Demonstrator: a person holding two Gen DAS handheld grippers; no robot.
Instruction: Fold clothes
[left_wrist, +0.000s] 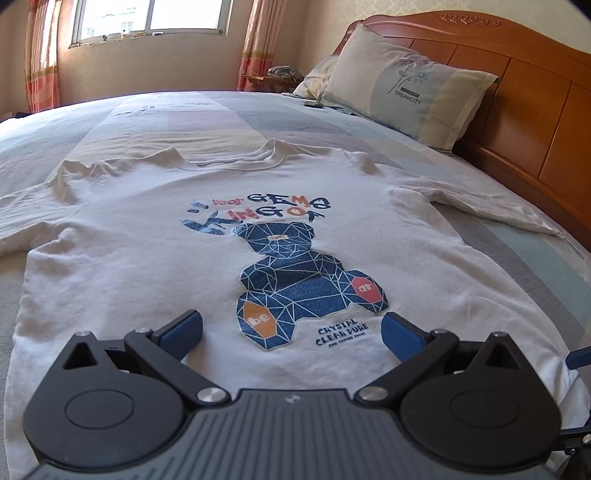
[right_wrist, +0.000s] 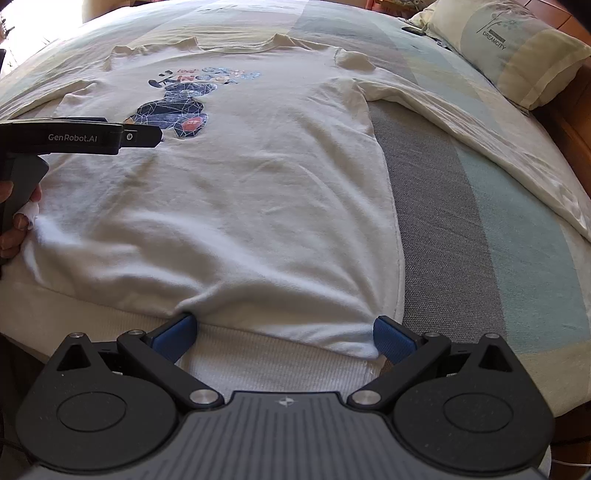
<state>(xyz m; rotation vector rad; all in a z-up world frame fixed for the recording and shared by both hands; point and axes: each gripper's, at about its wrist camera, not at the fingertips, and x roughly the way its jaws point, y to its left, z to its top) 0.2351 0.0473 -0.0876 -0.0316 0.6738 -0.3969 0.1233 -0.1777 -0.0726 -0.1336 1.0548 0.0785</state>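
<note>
sweatshirt (right_wrist: 236, 192): flat on bed (right_wrist: 461, 221), hem at 6 o'clock | right tool (right_wrist: 284, 334): wide open, straddling hem, empty | left tool (left_wrist: 291, 334): wide open, empty | bare bed at 3 o'clock

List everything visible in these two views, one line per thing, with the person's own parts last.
sweatshirt: one, white with blue bear print, spread flat face up on bed
bed sheet: one, pastel and grey stripes, under sweatshirt
pillows: two, cream and pale blue, at headboard
headboard: one, orange-brown wood
small dark object: one, black, by pillows
curtains: two, orange-pink, beside window
window: one, bright
left gripper: open, over lower chest
right gripper: open, at ribbed hem
hand: one, holding left gripper
</note>
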